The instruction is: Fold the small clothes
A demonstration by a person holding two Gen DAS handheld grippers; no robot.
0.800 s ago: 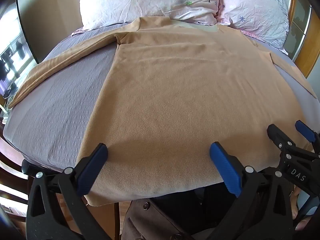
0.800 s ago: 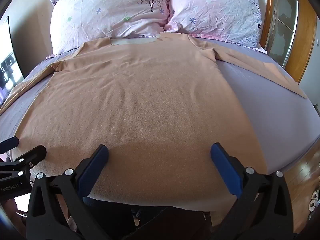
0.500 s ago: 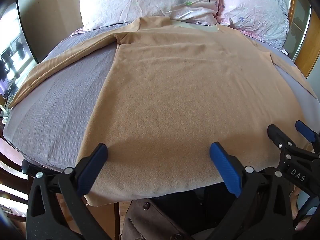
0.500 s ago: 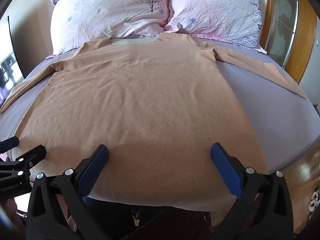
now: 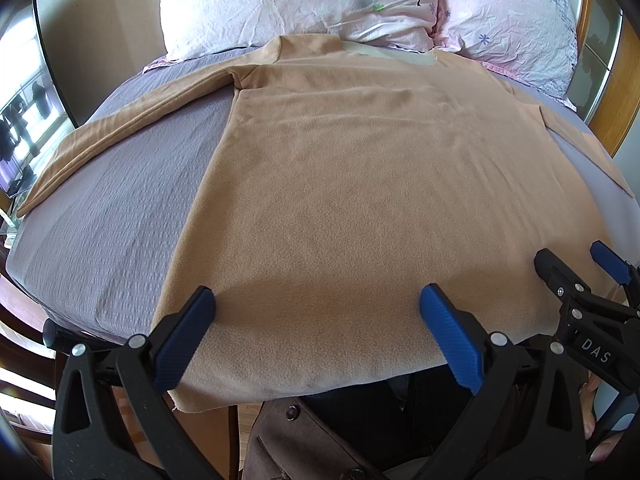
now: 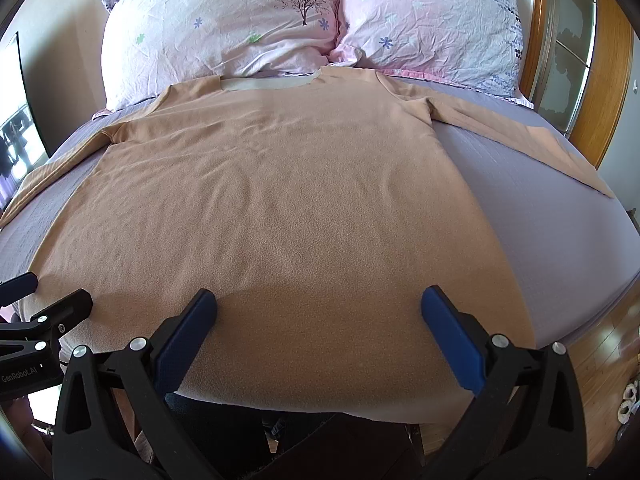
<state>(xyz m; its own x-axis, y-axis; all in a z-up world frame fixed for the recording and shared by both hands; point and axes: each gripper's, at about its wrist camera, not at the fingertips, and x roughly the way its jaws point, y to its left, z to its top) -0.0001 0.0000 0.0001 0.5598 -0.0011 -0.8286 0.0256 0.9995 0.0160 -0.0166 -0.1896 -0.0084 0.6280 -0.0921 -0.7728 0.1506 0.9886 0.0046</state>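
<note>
A tan long-sleeved shirt [image 5: 360, 184] lies flat on the bed, collar toward the pillows, sleeves spread out to both sides; it also shows in the right wrist view [image 6: 272, 208]. My left gripper [image 5: 316, 312] is open and empty, hovering over the shirt's hem near its left corner. My right gripper [image 6: 318, 312] is open and empty over the hem nearer the right side. The right gripper also shows at the right edge of the left wrist view [image 5: 580, 276], and the left gripper at the left edge of the right wrist view [image 6: 36, 296].
The shirt lies on a lilac bed sheet [image 6: 540, 220]. Two floral pillows [image 6: 248, 24] lean at the head. A wooden bed frame [image 6: 612, 92] stands at the right. The bed's near edge is just below the hem, with wooden floor [image 6: 600, 360] beyond.
</note>
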